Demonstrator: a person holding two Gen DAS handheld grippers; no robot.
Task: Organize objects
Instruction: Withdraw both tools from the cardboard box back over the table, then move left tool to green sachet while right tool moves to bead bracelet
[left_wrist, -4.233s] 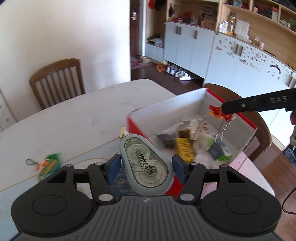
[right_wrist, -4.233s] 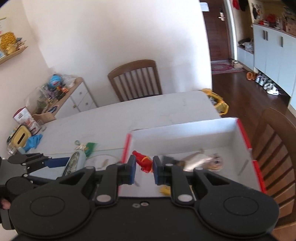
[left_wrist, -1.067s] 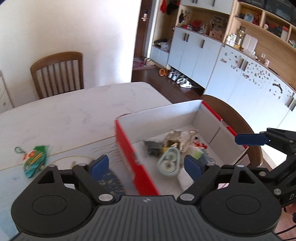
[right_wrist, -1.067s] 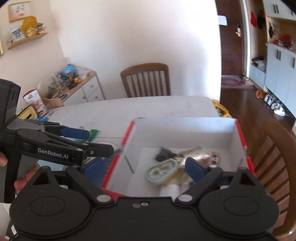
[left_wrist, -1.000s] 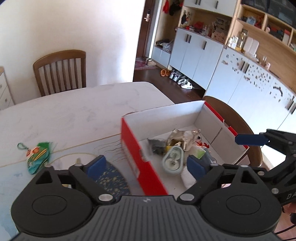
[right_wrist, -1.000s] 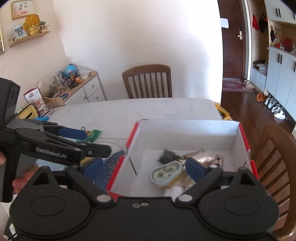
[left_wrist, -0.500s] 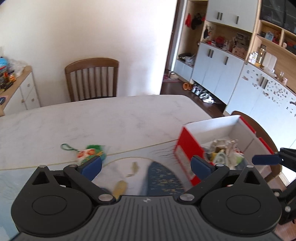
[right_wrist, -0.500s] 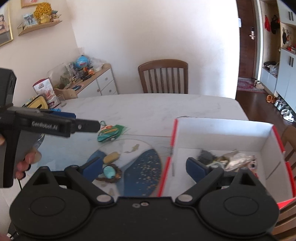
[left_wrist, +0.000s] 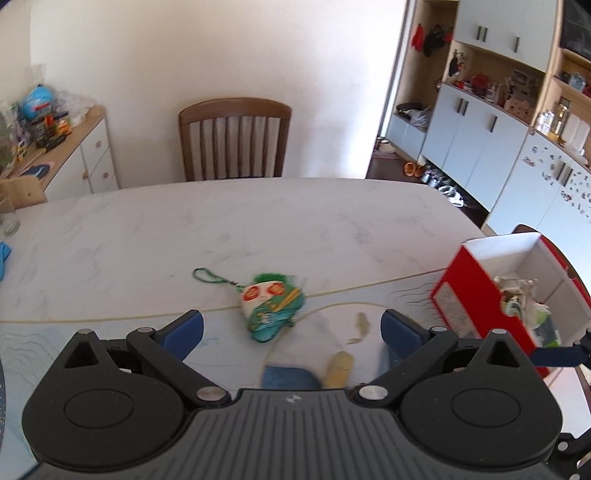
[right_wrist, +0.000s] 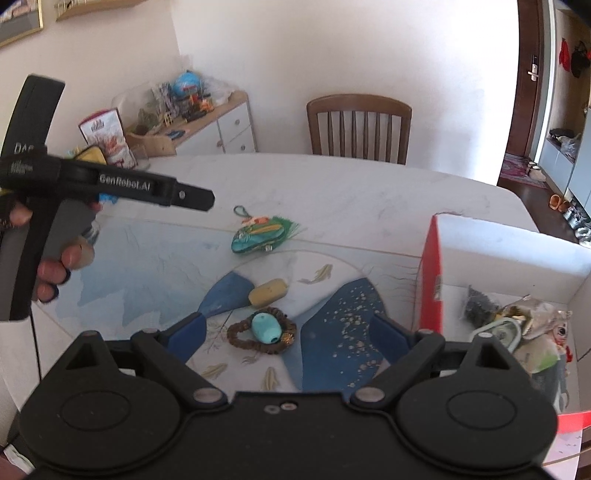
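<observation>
Green pouch (left_wrist: 271, 312) lies mid-frame on table (left_wrist: 221, 221), centred ahead of left claw (left_wrist: 291, 330) | both claws wide open, empty | right claw (right_wrist: 284, 334) frames bead ring (right_wrist: 262, 332) | advice: descend straight, straddle evenly, then close.

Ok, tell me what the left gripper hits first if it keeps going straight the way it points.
Probably the green embroidered pouch: it lies on the table mat between the open fingers of the left gripper, just ahead. Depth is hard to judge; the yellow eraser-like piece sits nearer but off to the right.
</observation>
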